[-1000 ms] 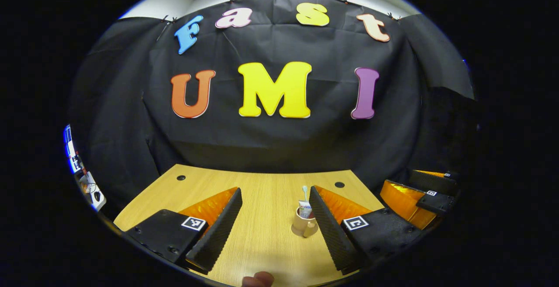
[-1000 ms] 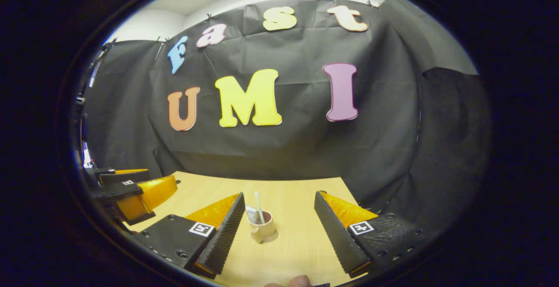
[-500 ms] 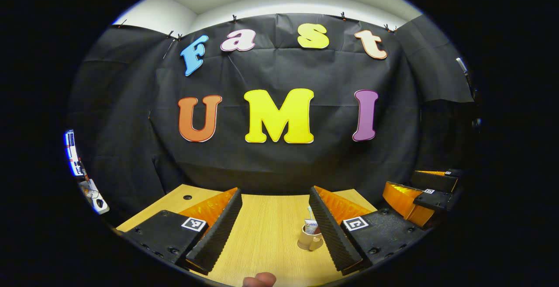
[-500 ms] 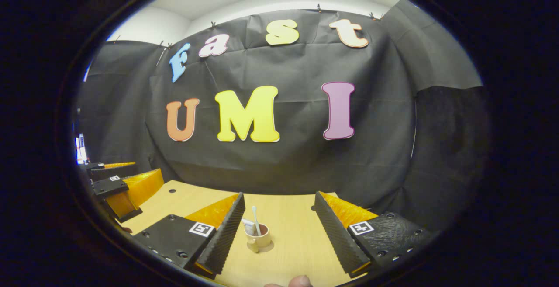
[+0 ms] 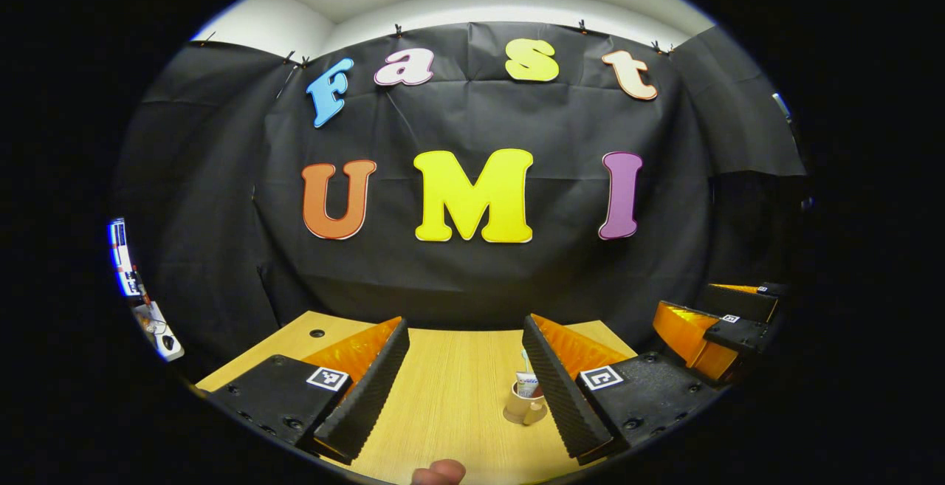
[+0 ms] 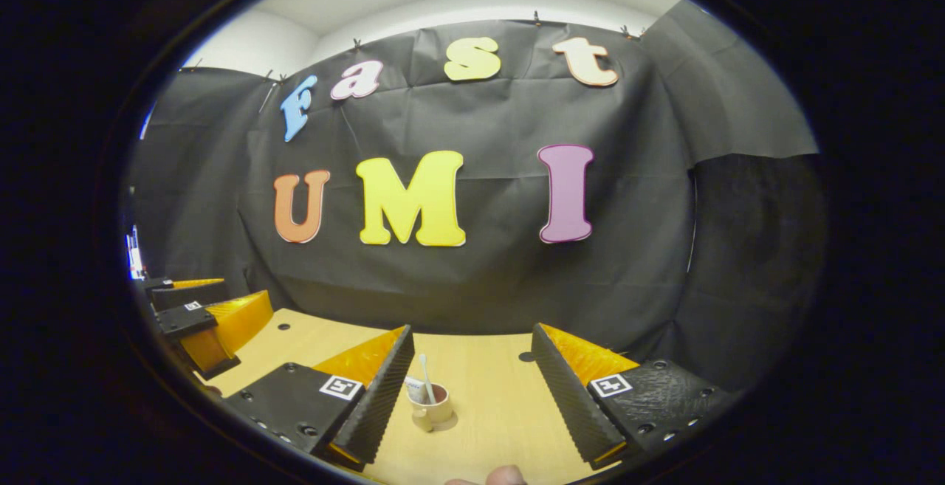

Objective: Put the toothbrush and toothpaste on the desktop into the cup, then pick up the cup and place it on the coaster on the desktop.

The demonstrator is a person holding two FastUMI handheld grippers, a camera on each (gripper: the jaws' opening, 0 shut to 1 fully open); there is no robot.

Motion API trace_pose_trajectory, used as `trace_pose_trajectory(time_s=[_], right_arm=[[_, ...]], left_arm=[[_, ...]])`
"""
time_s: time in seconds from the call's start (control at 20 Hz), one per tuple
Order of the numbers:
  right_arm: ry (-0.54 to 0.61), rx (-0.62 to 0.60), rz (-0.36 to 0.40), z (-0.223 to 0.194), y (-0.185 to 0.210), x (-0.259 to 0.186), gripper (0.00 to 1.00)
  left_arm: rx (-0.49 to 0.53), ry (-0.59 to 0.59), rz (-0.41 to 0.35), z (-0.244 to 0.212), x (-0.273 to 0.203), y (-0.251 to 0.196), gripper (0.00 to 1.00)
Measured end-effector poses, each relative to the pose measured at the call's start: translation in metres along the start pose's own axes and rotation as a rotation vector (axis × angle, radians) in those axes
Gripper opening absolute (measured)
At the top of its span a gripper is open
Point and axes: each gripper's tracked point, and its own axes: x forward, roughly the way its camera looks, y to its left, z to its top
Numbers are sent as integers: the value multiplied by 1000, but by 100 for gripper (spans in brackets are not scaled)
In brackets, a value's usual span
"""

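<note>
Your left gripper and right gripper both hang released above the counter; the cup stands on the coaster, toothbrush and toothpaste inside

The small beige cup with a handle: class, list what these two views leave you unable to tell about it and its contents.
- Left gripper view: the beige cup's right side is hidden behind that gripper's finger.
- Right gripper view: the white toothpaste tube is partly hidden by the finger; its print is too small.
- The tan disc, apparently the coaster, is mostly covered by the cup.
</note>
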Motion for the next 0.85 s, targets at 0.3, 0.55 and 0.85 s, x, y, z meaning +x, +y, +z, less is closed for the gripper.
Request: trace_pose_trajectory(time_s=[0.3, 0.55, 0.85], right_arm=[[-11, 0, -7, 3, 0, -1, 96], [-15, -2, -19, 4, -5, -1, 99], [-5, -2, -21, 2, -6, 1, 96]], left_arm=[[-4, 0, 1, 0, -1, 1, 98], [-17, 13, -2, -1, 0, 1, 98], [-22, 13, 0, 0, 0, 1, 98]])
